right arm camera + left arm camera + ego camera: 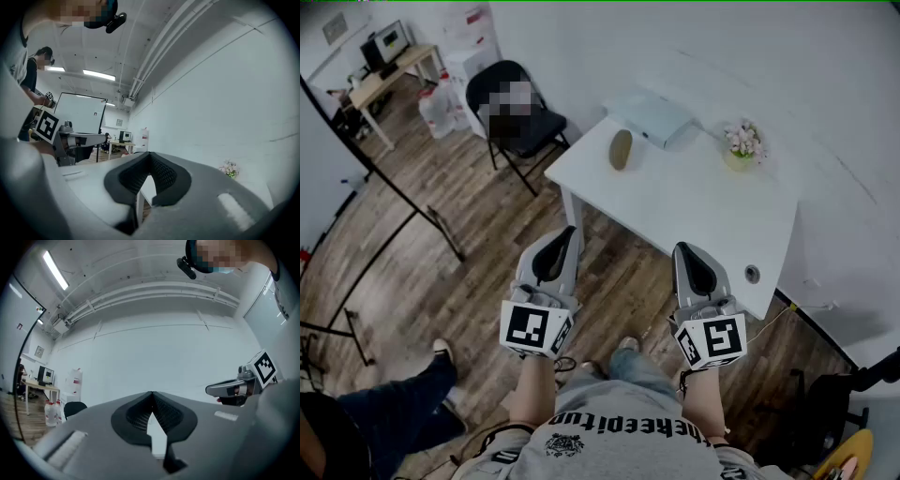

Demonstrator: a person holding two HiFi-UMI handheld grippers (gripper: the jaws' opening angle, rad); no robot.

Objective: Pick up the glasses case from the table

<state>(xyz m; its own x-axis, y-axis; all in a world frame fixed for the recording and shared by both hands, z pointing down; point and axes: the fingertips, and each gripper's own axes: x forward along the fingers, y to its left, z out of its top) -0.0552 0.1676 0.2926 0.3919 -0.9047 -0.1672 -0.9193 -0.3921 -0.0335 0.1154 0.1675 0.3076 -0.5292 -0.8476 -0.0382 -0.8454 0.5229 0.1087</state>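
- Step: the reach looks not yet begun. Both grippers are short of the table (694,202), well apart from the glasses case (621,149).
- Left gripper (566,231): jaws together, empty.
- Right gripper (683,249): jaws together, empty.
- Glasses case: on the table's far-left part, near a flat box (652,117); closed, contents unseen.
- Next move likely: reach forward, open the jaws, straddle the case.
- Pot (738,159): holds flowers.

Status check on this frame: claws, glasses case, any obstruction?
Left claw shut, empty; right claw shut, empty; both short of the white table. Glasses case lying untouched on it. Nothing in the way.
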